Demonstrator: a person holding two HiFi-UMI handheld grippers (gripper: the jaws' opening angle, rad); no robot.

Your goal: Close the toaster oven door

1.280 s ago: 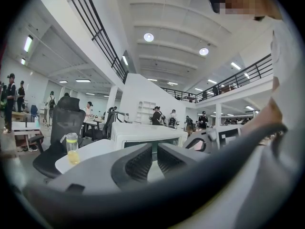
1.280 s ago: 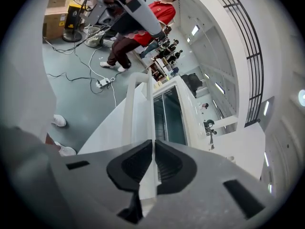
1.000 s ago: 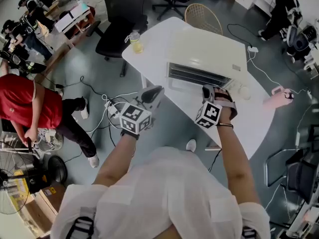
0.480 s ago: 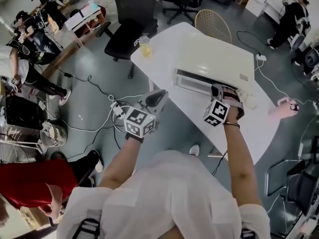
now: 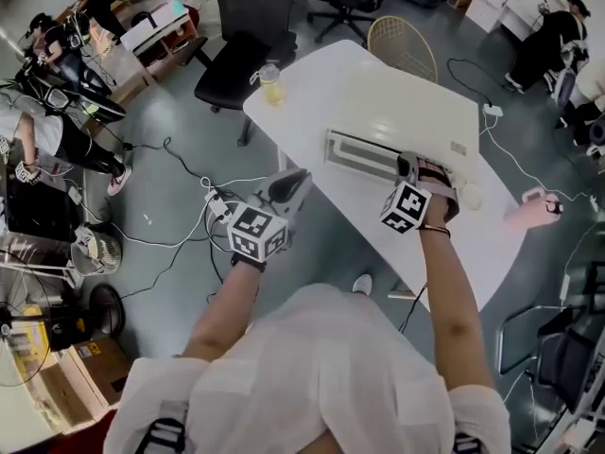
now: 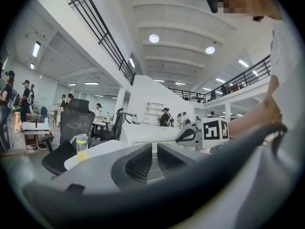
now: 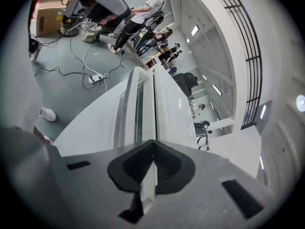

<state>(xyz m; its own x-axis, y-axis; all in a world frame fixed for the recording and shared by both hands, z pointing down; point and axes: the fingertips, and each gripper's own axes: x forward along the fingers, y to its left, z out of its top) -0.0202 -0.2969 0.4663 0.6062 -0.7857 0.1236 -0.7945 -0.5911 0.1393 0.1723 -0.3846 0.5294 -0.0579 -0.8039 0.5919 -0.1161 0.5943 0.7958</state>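
A white surface (image 5: 298,121) stands on a grey floor, with a black office chair (image 5: 241,36) beyond its far left corner and a wicker chair (image 5: 402,41) at its far side. The white toaster oven (image 5: 406,116) sits on the surface's middle, its slatted front facing the person; whether its door is fully shut cannot be told. The right hand-held gripper (image 5: 408,166) is at the right end of that front, and in the right gripper view its jaws are closing, tips meeting against the oven's front edge. The left hand-held gripper (image 5: 301,178) hangs off the surface's near left edge over the floor, its jaws a narrow gap apart and empty. A bottle of yellow liquid (image 5: 271,83) stands at the surface's left corner
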